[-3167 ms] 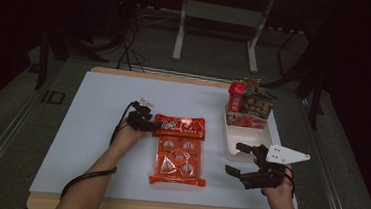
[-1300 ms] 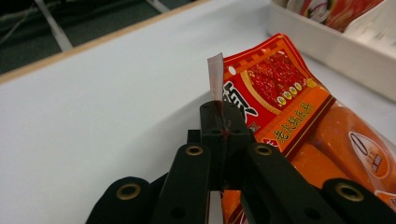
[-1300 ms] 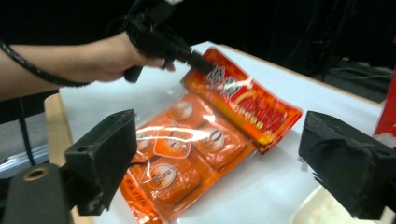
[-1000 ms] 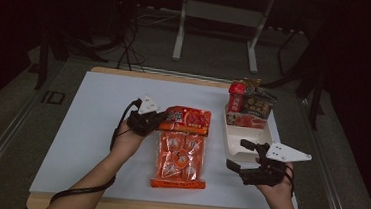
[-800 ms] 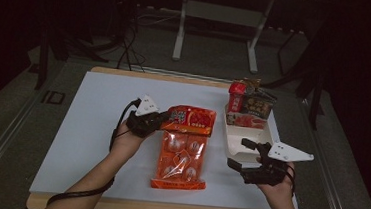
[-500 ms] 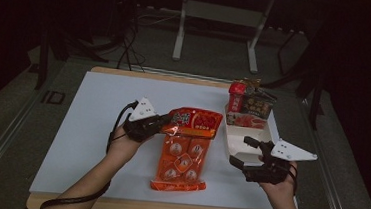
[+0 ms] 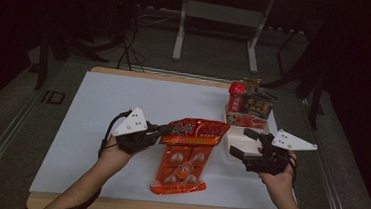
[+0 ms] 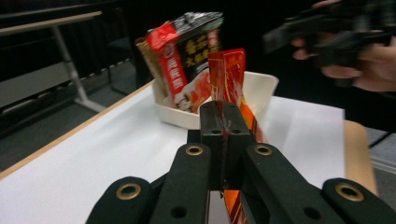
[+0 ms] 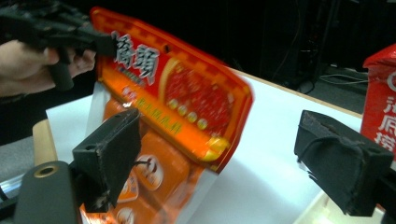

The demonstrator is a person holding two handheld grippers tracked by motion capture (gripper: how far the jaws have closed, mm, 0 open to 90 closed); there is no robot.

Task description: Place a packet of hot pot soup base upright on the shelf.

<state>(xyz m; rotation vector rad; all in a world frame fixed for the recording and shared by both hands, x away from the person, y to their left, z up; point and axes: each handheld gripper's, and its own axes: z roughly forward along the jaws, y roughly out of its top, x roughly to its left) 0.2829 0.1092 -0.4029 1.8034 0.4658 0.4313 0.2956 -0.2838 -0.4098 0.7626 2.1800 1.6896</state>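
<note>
Now, view by view:

High view – left gripper [image 7: 160, 130]: its jaws are pinching the top left corner of the orange-red snack bag [image 7: 185, 154] and are holding that end up off the white table sheet [image 7: 96, 127].
High view – snack bag: it is hanging lengthwise toward the table's near edge, its bottom seam resting on the sheet close to that edge, about midway along it.
High view – right gripper [image 7: 240, 143]: its jaws are standing spread apart with nothing between them, just beside the bag's right side and apart from it.
High view – white tray [image 7: 267, 127]: it is sitting near the table's right edge, carrying upright packets [image 7: 250, 102].

Left gripper view – left gripper [image 8: 224, 116]: both jaws are pressing together on the bag's thin edge [image 8: 229, 77], which is sticking up between them.
Left gripper view – tray [image 8: 261, 91]: it is standing beyond the bag with the red-and-black packets [image 8: 187, 56] leaning in it.
Left gripper view – right gripper [image 8: 327, 32]: it is showing blurred at the upper right, in the person's hand.

Right gripper view – right gripper [image 9: 229, 154]: its padded jaws are gaping wide, touching nothing.
Right gripper view – snack bag [image 9: 182, 98]: its printed top is tilting up toward the left, where the left gripper [image 9: 105, 44] is clamping its corner.
Right gripper view – red packet [image 9: 380, 98]: it is standing at the right margin.
</note>
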